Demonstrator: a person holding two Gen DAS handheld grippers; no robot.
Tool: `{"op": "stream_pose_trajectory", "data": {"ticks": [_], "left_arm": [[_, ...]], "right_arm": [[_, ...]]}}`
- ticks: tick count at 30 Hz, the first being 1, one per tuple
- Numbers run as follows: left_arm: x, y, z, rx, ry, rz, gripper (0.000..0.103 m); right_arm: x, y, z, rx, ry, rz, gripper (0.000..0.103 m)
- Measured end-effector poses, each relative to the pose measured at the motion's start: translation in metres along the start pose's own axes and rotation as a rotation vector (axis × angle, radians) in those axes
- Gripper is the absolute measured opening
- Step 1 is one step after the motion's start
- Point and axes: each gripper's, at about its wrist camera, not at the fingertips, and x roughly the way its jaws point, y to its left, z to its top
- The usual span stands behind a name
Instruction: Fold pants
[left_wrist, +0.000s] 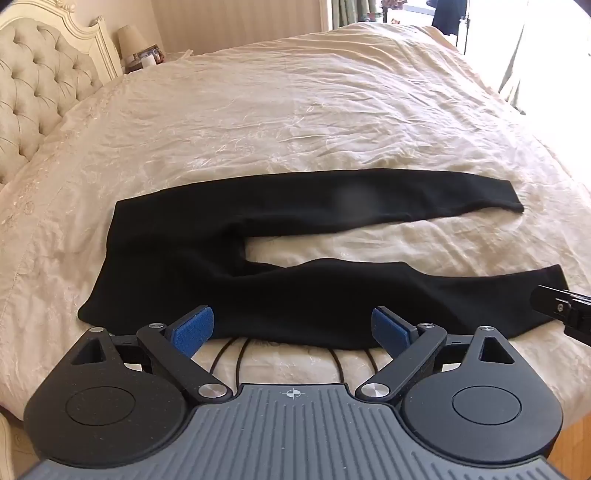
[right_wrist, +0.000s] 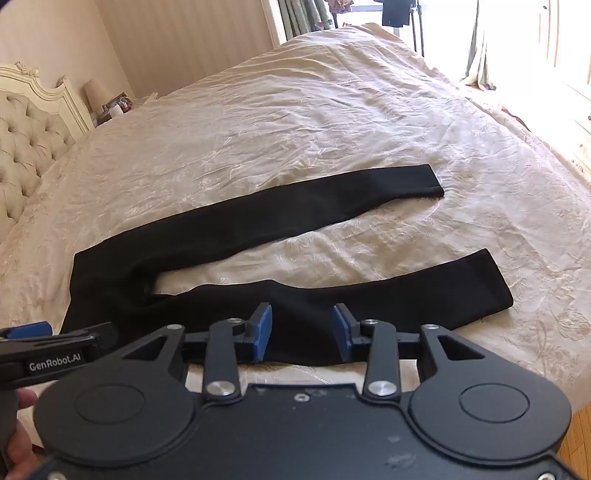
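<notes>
Black pants (left_wrist: 177, 266) lie flat on the cream bedcover (left_wrist: 295, 110), waistband at the left, both legs running right in a narrow V. The far leg (right_wrist: 295, 210) ends at a cuff on the right, and the near leg (right_wrist: 424, 291) lies along the bed's front edge. My left gripper (left_wrist: 291, 325) is open wide, its blue pads (left_wrist: 195, 330) just above the near edge of the pants by the hip and thigh. My right gripper (right_wrist: 302, 321) hovers over the near leg, jaws partly apart with no fabric pinched. One left finger (right_wrist: 33, 329) shows at the right view's left edge.
A tufted cream headboard (left_wrist: 33, 92) stands at the left, with a nightstand and lamp (left_wrist: 129, 40) behind it. Curtains and a bright window (right_wrist: 480, 44) are past the bed's far right. Wooden floor (left_wrist: 576, 443) shows at the near right. A hand (right_wrist: 18, 443) grips the left tool.
</notes>
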Motion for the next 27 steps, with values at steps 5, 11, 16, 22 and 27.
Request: {"op": "stream_pose_trajectory", "data": {"ticks": [5, 11, 16, 22, 27], "left_arm": [[-0.013, 0.000, -0.006, -0.031, -0.055, 0.021, 0.093], [-0.017, -0.001, -0.004, -0.014, -0.054, 0.042, 0.094], [-0.020, 0.000, -0.010, -0.045, -0.038, 0.016, 0.094], [-0.021, -0.002, -0.016, -0.065, -0.020, 0.016, 0.093], [-0.019, -0.004, -0.022, -0.065, 0.010, 0.002, 0.093]], "right_arm": [[-0.004, 0.003, 0.000, -0.027, -0.022, -0.004, 0.039], [-0.019, 0.012, -0.005, -0.066, -0.062, -0.045, 0.040], [-0.020, 0.011, -0.008, -0.020, -0.038, -0.066, 0.042], [-0.017, 0.012, -0.013, -0.057, 0.025, -0.054, 0.042], [-0.018, 0.015, -0.015, -0.077, 0.049, -0.069, 0.042]]}}
